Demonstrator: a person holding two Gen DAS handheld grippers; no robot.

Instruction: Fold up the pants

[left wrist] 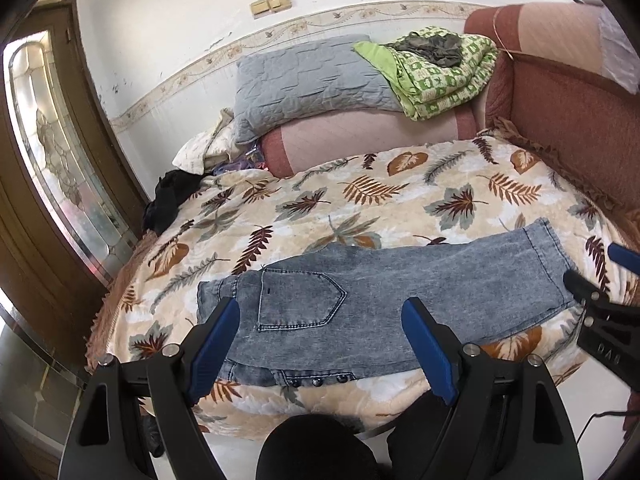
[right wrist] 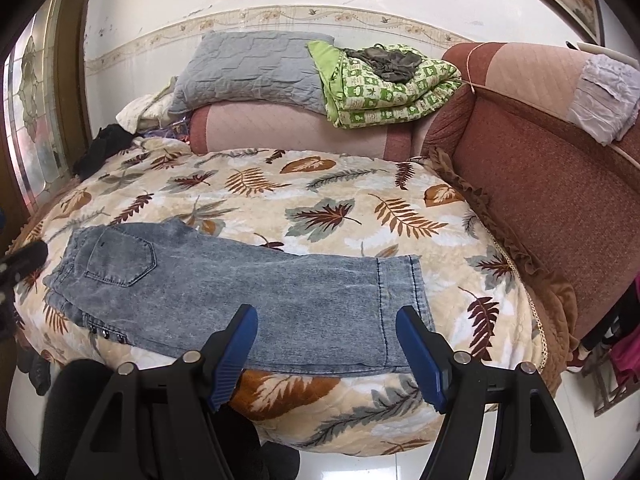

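Observation:
Grey-blue washed denim pants (left wrist: pixel 400 300) lie flat along the front edge of the bed, folded lengthwise, back pocket up, waist at the left and leg hems at the right. They also show in the right wrist view (right wrist: pixel 256 296). My left gripper (left wrist: pixel 320 316) is open and empty, hovering over the waist and pocket end. My right gripper (right wrist: pixel 326 322) is open and empty, hovering over the hem end; it also shows at the right edge of the left wrist view (left wrist: pixel 600 280).
The bed has a leaf-print blanket (right wrist: pixel 320 192). At its back lie a grey pillow (right wrist: pixel 248 68), a folded green quilt (right wrist: pixel 392 88) and dark clothes (right wrist: pixel 100 148). A reddish padded headboard (right wrist: pixel 540 160) stands at the right, a wooden door (left wrist: pixel 48 160) at the left.

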